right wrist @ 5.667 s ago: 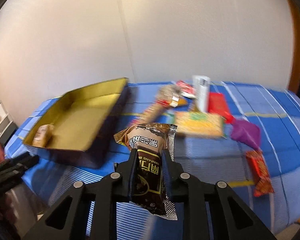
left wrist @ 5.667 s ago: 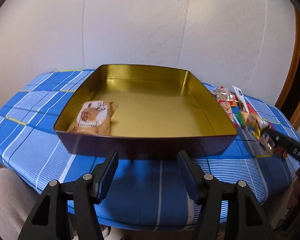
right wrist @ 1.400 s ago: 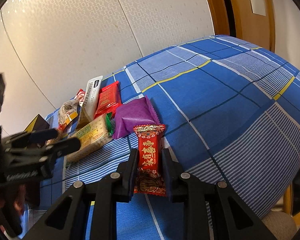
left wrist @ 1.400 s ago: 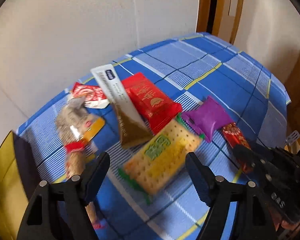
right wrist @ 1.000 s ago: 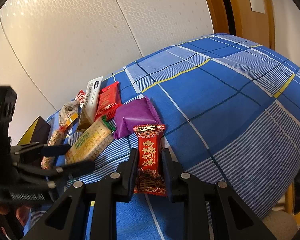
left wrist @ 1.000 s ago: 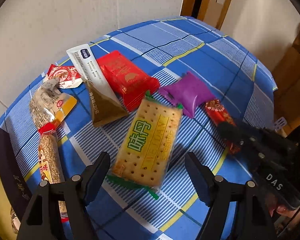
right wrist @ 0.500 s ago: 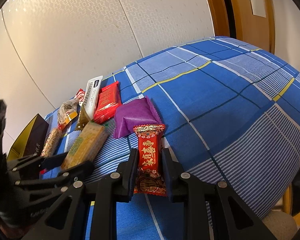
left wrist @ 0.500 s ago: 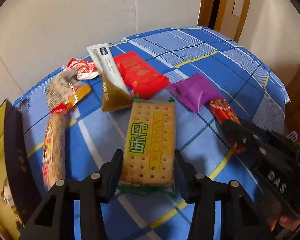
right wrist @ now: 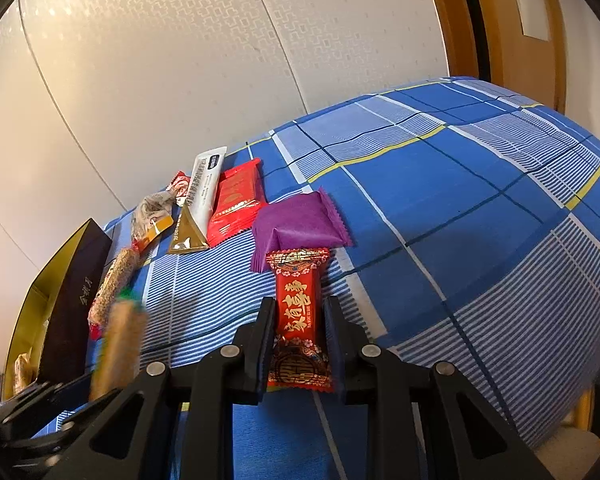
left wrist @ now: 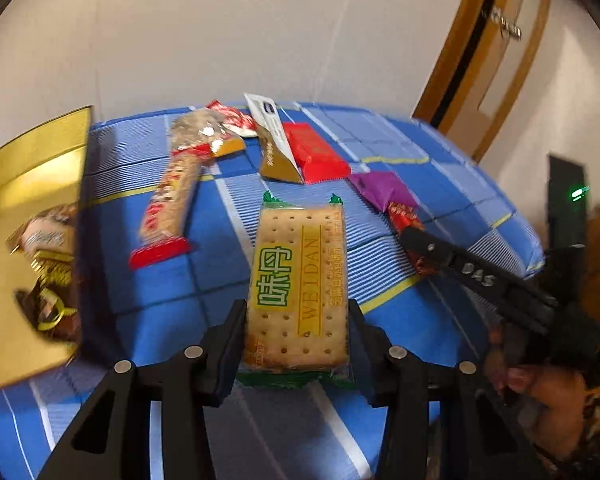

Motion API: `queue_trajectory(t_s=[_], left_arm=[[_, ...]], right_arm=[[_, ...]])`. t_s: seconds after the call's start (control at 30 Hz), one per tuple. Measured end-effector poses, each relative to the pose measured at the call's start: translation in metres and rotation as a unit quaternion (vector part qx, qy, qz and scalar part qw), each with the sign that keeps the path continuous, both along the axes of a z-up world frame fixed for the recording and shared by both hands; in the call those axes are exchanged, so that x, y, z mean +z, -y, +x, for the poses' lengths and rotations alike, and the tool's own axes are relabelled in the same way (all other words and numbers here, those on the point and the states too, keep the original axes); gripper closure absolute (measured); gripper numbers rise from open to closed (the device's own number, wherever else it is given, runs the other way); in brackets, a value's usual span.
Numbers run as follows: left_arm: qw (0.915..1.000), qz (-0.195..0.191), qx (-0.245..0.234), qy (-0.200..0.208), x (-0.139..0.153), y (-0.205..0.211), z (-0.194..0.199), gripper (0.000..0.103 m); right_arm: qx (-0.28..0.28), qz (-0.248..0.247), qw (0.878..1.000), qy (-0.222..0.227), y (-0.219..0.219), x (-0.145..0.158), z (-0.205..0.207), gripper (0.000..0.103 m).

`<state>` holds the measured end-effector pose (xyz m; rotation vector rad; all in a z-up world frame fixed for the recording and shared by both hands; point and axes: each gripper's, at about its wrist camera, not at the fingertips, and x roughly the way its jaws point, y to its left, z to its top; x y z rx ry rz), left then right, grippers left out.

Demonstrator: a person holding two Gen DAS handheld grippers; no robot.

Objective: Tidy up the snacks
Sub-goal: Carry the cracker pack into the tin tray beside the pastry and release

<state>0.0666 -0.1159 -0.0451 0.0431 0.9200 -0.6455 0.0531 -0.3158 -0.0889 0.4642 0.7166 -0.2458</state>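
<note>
My left gripper (left wrist: 296,312) is shut on the near end of a yellow-and-green cracker pack (left wrist: 296,264), held above the blue checked tablecloth (left wrist: 220,248). The gold tin (left wrist: 28,152) stands at the left with a few wrapped snacks inside. In the right wrist view the cracker pack (right wrist: 120,344) shows as a blur beside the tin's dark outer wall (right wrist: 72,280). My right gripper (right wrist: 300,308) is shut on a red-and-gold candy bar (right wrist: 298,280) that lies on the cloth. In the left wrist view the right gripper (left wrist: 412,236) reaches in from the right onto that bar (left wrist: 404,212).
Loose on the cloth lie a purple packet (right wrist: 300,220), a red packet (right wrist: 236,200), a white-and-gold stick sachet (right wrist: 200,200), a long cereal bar (left wrist: 172,196) and small wrapped snacks (left wrist: 208,136). A wall runs behind the table; a wooden door frame (left wrist: 480,60) stands at the right.
My left gripper closed on the cracker pack and carried it left, toward the gold tin, which has come into view. The right gripper and its red candy bar have stayed put.
</note>
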Motion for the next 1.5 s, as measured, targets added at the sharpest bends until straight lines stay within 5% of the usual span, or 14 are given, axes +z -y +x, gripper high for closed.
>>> queue_trajectory(t_s=[0.37, 0.63, 1.13, 1.5], left_arm=[[0.9959, -0.048, 0.076, 0.014, 0.024, -0.058, -0.006, 0.055], [0.9845, -0.085, 0.146, 0.047, 0.052, -0.115, 0.000, 0.055], [0.9650, 0.034, 0.260, 0.014, 0.020, -0.214, 0.044, 0.055], [0.9559, 0.091, 0.279, 0.014, 0.005, -0.222, 0.044, 0.055]], right_arm=[[0.001, -0.007, 1.000, -0.001, -0.001, -0.001, 0.000, 0.079], [0.002, -0.016, 1.000, -0.003, -0.003, -0.001, 0.000, 0.079], [0.003, -0.024, 1.000, -0.005, -0.004, -0.002, 0.000, 0.078], [0.003, -0.025, 1.000, -0.004, -0.004, -0.002, 0.000, 0.078]])
